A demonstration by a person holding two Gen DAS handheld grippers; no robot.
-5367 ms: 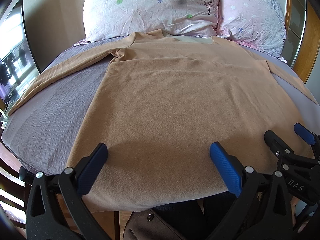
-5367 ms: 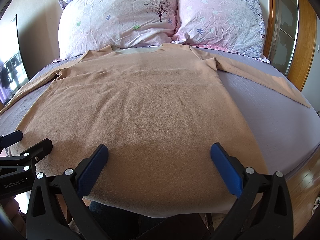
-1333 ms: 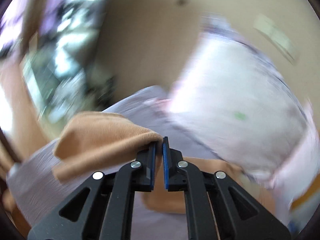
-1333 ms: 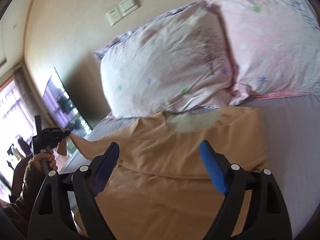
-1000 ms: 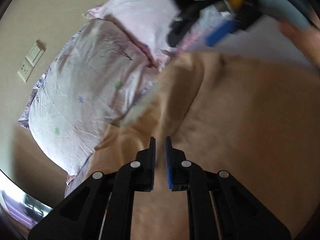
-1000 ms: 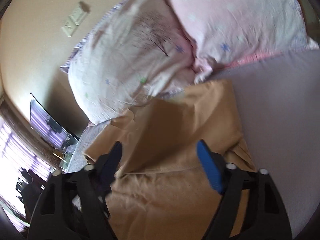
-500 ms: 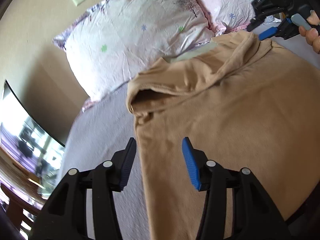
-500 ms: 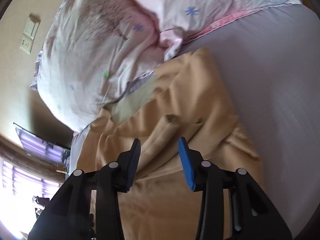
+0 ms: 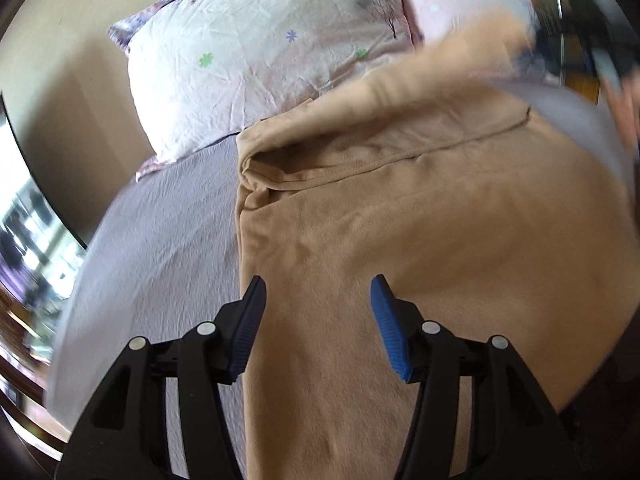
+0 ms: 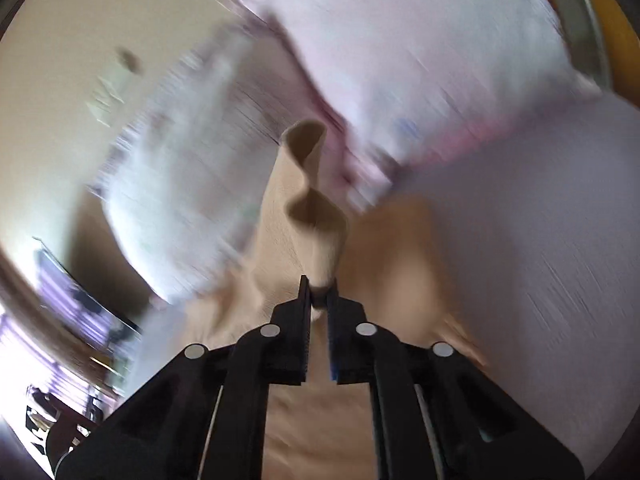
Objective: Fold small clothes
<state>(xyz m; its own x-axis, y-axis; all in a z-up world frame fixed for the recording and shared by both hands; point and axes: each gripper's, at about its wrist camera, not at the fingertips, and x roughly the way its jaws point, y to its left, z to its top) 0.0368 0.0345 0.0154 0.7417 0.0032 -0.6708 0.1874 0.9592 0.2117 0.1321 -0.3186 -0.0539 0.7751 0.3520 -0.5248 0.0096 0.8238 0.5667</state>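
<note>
Right gripper [image 10: 318,292]: fingers clamped on the sleeve [image 10: 304,200], lifted off the bed [image 10: 540,220].
Left gripper [image 9: 318,300]: fingers spread apart, empty, over the shirt [image 9: 420,240].
Shirt: flat on bed, below the pillows [image 9: 260,52].

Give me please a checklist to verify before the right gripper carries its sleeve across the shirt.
1. Right gripper shut on the sleeve: ok, cloth is pinched between the fingers.
2. Sleeve lifted off the bed: ok, it stands above the gripper.
3. Left gripper out of the way: ok, it is open, holds nothing and hovers over the left edge of the shirt.
4. Left sleeve already folded in: ok, a folded layer lies across the top of the shirt.
5. Shirt body flat: ok in the left view.
6. Sleeve gripped at the cuff: cannot tell, the right view is blurred.
</note>
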